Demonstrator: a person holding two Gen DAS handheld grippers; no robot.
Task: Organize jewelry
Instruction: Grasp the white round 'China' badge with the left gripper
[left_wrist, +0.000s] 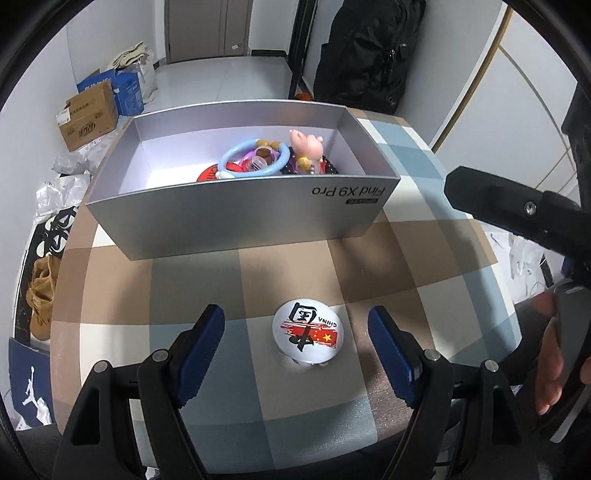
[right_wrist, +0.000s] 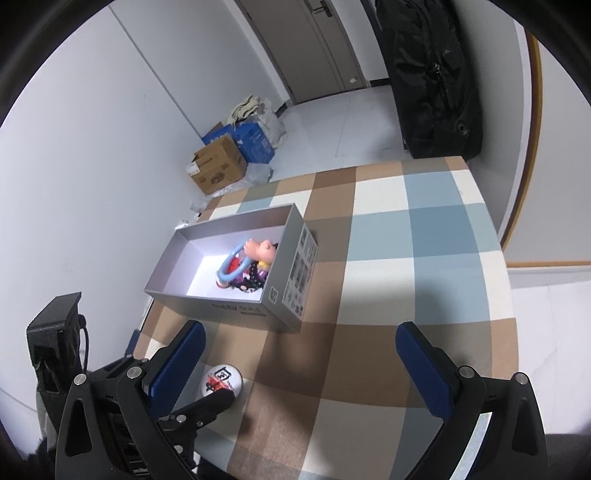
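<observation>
A round white badge (left_wrist: 308, 334) with red and black print lies flat on the checked tablecloth (left_wrist: 280, 266). It sits between the blue pads of my left gripper (left_wrist: 295, 332), which is open and not touching it. Behind it stands an open silver box (left_wrist: 240, 218) holding a blue ring (left_wrist: 251, 158), beads and a pink pig figure (left_wrist: 306, 142). In the right wrist view my right gripper (right_wrist: 303, 343) is open over bare cloth, with the box (right_wrist: 284, 291) ahead on the left. The badge (right_wrist: 221, 376) shows at lower left, partly covered by a left gripper finger (right_wrist: 210, 404).
A finger of the right gripper (left_wrist: 480, 199) and a person's hand (left_wrist: 550, 354) are at the right edge. On the floor lie cardboard boxes (left_wrist: 88, 118), plastic wrap and brown shoes (left_wrist: 42, 295). A black bag (right_wrist: 436, 81) hangs beyond the table's far edge.
</observation>
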